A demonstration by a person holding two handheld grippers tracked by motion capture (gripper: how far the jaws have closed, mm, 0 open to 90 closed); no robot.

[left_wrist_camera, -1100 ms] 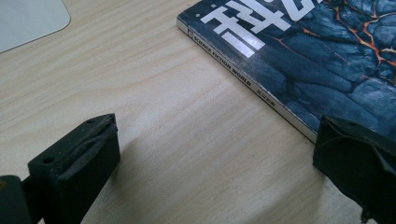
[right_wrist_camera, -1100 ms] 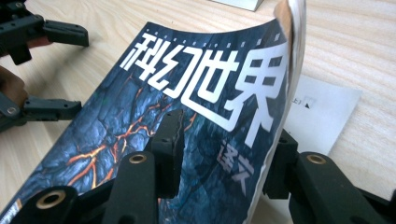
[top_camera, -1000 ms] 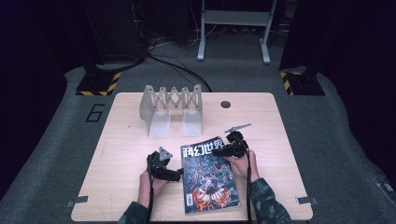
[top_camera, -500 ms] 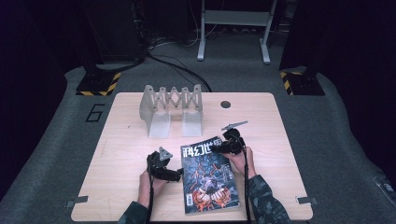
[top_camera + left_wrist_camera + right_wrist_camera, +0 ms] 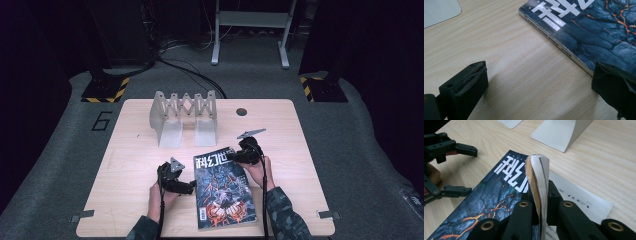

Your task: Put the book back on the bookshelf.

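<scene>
A magazine (image 5: 222,192) with a dark lava-pattern cover and white Chinese title lies flat on the wooden table (image 5: 130,150), near the front edge. My right gripper (image 5: 539,192) is shut on the magazine's far right corner, where the cover and several pages (image 5: 540,172) curl up off the white page below. In the high view this gripper (image 5: 244,151) sits at the magazine's top right. My left gripper (image 5: 539,85) stands open on the bare wood by the magazine's spine (image 5: 564,50), its right jaw over the cover edge. The high view shows it (image 5: 186,184) left of the magazine.
A grey accordion-style rack (image 5: 183,114) stands at the back of the table, and one of its feet (image 5: 439,10) shows in the left gripper view. A small round hole (image 5: 241,111) lies at the back right. Cables cross the floor behind.
My right gripper has shifted slightly left with the magazine corner in it. The left gripper has stayed put.
</scene>
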